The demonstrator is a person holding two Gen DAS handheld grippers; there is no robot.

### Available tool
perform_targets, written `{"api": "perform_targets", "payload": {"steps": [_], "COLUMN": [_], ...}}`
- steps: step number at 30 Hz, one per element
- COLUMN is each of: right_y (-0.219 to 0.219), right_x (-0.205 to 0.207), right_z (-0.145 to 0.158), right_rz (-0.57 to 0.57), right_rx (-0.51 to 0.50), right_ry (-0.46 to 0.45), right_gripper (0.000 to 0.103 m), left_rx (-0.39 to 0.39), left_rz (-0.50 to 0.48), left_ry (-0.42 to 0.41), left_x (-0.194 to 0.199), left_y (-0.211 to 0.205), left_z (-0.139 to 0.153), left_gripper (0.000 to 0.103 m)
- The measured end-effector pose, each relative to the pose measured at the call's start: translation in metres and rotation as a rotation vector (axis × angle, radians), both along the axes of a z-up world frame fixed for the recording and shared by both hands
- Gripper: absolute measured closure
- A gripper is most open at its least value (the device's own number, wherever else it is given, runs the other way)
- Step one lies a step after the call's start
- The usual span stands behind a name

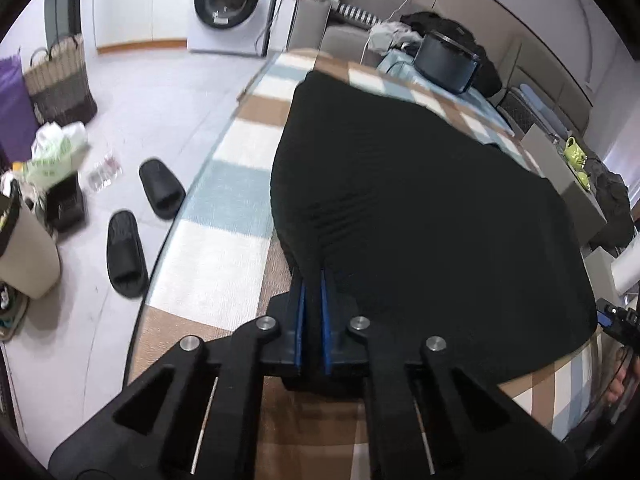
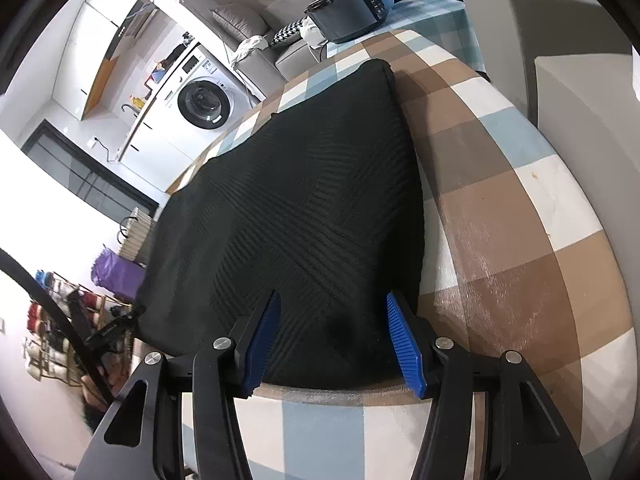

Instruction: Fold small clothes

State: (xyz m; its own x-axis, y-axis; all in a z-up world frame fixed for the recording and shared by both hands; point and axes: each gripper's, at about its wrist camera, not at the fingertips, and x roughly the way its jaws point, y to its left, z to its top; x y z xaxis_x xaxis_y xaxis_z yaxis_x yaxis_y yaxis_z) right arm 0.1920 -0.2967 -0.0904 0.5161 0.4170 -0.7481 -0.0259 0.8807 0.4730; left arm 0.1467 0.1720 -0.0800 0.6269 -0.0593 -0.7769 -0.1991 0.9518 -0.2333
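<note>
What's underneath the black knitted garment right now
The black knitted garment lies on a checked tablecloth in brown, blue and white, which shows all around it. Whatever sits directly beneath the fabric is covered and cannot be seen.

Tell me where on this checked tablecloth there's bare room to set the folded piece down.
Bare checks run between the black garment and the table edge on the right gripper side, plus a narrower strip past the left gripper. The far end is crowded by a dark cooker.

Black ribbed knit garment (image 2: 304,208), flat on checked cloth (image 2: 520,216)
</note>
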Motion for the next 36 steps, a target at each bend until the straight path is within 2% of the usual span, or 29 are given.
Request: {"api": "perform_targets", "payload": {"steps": [3,7,10,15,20,26,27,29,31,33,36], "right_y": [0.001,-0.004,-0.007,-0.007,-0.004,0.012,0.016,0.026,0.038,0.048,0.067], "right_x": [0.003,0.004,0.006,0.006,0.0,-0.009,-0.008,-0.008,-0.009,-0.009,-0.012], "right_z": [-0.002,-0.004,-0.007,-0.006,0.004,0.023,0.024,0.023,0.024,0.022,0.017], "right_rz": [-0.019,-0.02,-0.029,-0.031,-0.019,0.047,0.055,0.079,0.111,0.128,0.158], "right_rx": [-0.05,-0.053,-0.05,-0.058,-0.05,-0.067,-0.069,-0.068,-0.058,-0.057,-0.065], "right_ry": [0.002,0.01,0.019,0.022,-0.023,-0.1,-0.103,-0.106,-0.118,-0.12,-0.118], "right_gripper": [0.05,0.05,0.05,0.05,0.05,0.05,0.05,0.05,0.05,0.05,0.05], "left_rx": [-0.017,-0.065,-0.07,-0.103,-0.085,-0.057,-0.05,-0.043,-0.046,-0.047,-0.038], "left_rz": [0.002,0.015,0.021,0.015,0.007,0.043,0.048,0.052,0.055,0.049,0.028], "left_ry": [-0.037,-0.067,-0.024,-0.009,-0.005,-0.007,-0.012,-0.024,-0.049,-0.067,-0.075], "left_x": [-0.012,-0.032,-0.037,-0.052,-0.061,-0.08,-0.083,-0.09,-0.098,-0.102,-0.106], "left_y": [-0.001,0.003,0.006,0.008,0.01,0.018,0.019,0.02,0.017,0.011,-0.003], "left_z": [0.012,0.027,0.018,0.014,0.018,0.025,0.027,0.033,0.04,0.045,0.048], "left_gripper": [0.1,0.1,0.1,0.1,0.1,0.1,0.096,0.082,0.059,0.05,0.05]}}
